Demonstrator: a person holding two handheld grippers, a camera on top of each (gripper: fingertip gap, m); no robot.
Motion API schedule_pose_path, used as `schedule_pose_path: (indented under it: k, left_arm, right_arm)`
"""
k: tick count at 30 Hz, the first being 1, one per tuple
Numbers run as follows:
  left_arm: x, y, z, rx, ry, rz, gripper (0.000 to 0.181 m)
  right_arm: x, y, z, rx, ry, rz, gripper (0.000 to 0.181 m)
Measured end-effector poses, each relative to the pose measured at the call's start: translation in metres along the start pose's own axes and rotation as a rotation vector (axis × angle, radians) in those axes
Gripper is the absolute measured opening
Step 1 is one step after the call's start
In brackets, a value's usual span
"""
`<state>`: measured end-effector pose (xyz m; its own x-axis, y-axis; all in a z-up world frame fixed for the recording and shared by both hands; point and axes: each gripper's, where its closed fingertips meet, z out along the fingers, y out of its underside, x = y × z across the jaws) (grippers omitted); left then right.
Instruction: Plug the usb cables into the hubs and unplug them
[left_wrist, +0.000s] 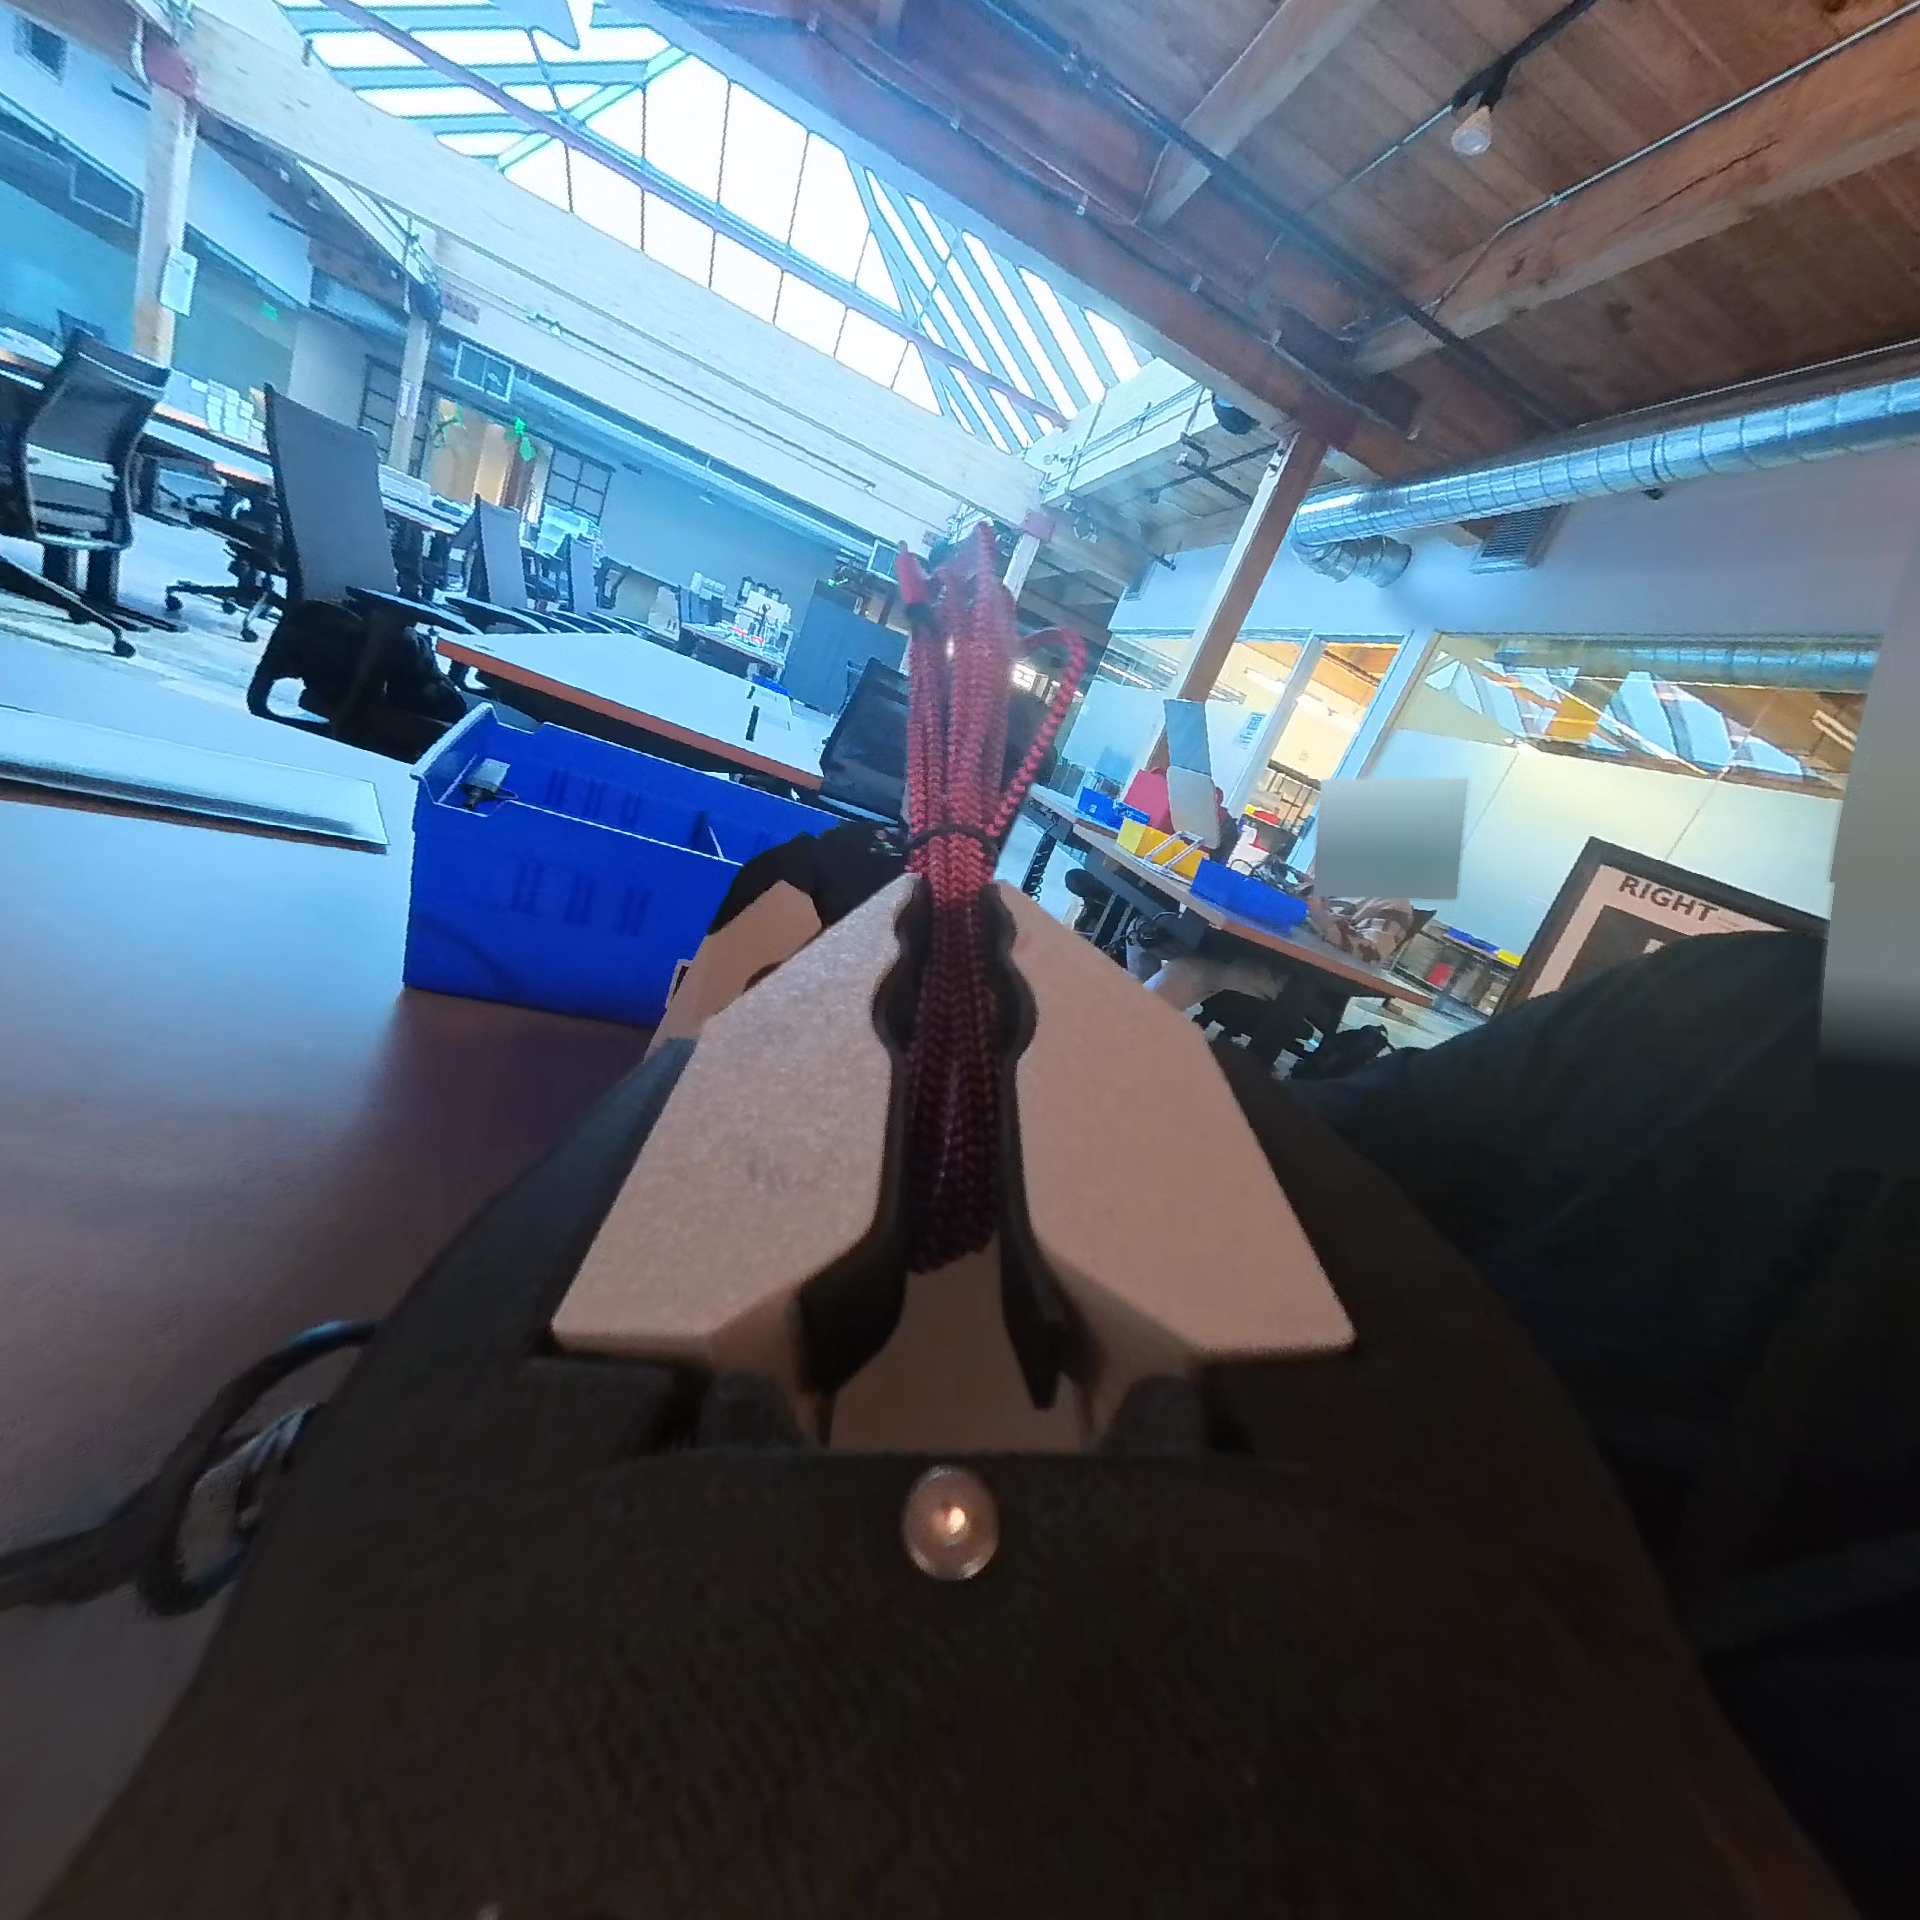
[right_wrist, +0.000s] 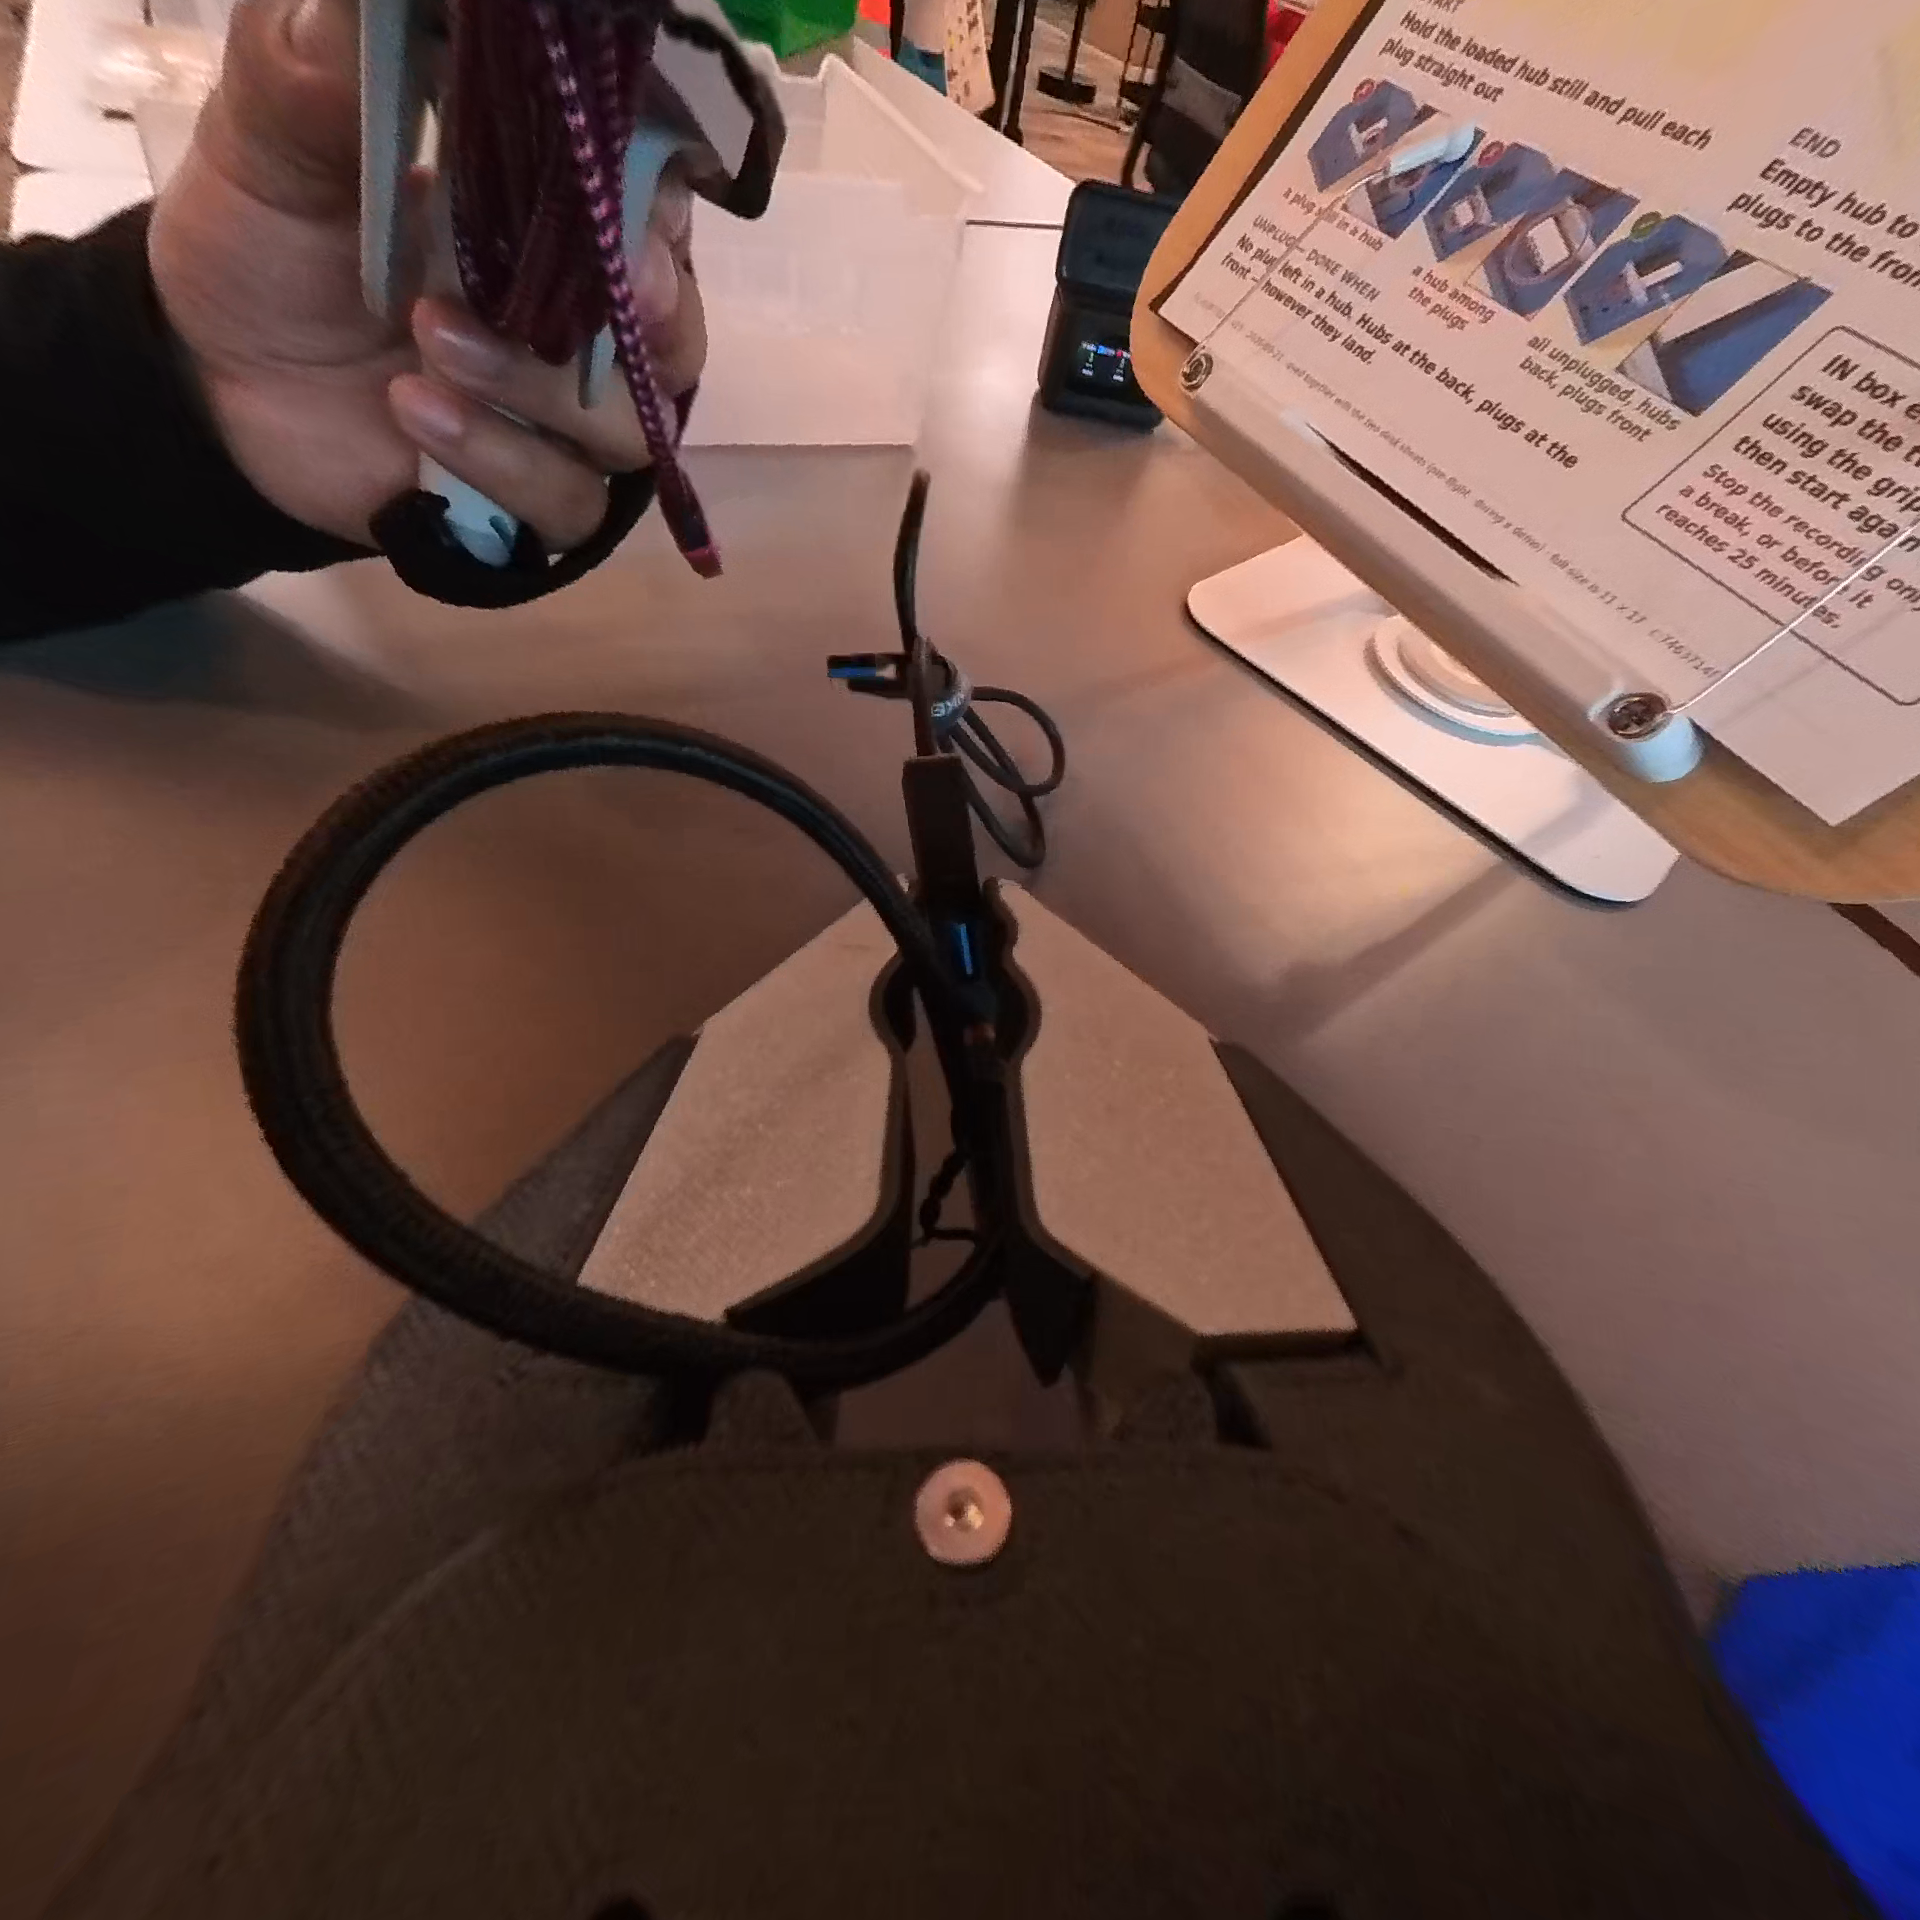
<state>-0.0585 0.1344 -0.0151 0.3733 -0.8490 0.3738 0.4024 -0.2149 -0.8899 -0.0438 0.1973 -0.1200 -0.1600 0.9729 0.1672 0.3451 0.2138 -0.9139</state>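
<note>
My left gripper (left_wrist: 956, 909) is shut on a bundle of red braided cable (left_wrist: 951, 748) tied with a thin black band, and it holds the bundle up in the air. The same bundle (right_wrist: 566, 197) shows at the top left of the right wrist view, with one end hanging down. My right gripper (right_wrist: 951, 914) is shut on a slim black USB piece with a blue port (right_wrist: 961, 951). A thick black braided cable (right_wrist: 312, 935) loops out from it to the left. A thin black cable with a blue plug (right_wrist: 862, 670) lies beyond the right gripper's fingertips.
A blue bin (left_wrist: 561, 873) stands on the dark table (left_wrist: 208, 1039) ahead and to the left. An instruction sheet on a white stand (right_wrist: 1455, 686) is at the right. A small black device (right_wrist: 1101, 312) and a white bin (right_wrist: 831, 260) are behind. A hand (right_wrist: 291, 312) holds the left gripper. Spacing between my two grippers at the tips: around 12 cm.
</note>
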Motion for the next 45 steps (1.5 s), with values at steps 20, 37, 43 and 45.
schedule_pose_path:
  k: [20,37,43,45]
  left_arm:
    - [0.001,0.002,0.002,-0.006,0.014,-0.014,0.008]
    - [0.002,0.004,0.003,-0.010,0.022,-0.017,0.008]
    - [-0.006,0.004,0.000,-0.012,-0.027,0.002,0.008]
    - [-0.007,0.004,-0.001,-0.008,-0.026,-0.012,0.008]
  right_arm:
    - [0.004,0.001,-0.001,-0.001,0.028,-0.004,0.007]
    - [0.014,0.000,-0.005,0.006,0.084,0.005,0.007]
    - [0.040,0.000,-0.017,0.010,0.247,0.012,0.007]
    - [0.048,-0.002,-0.023,0.019,0.309,0.009,0.006]
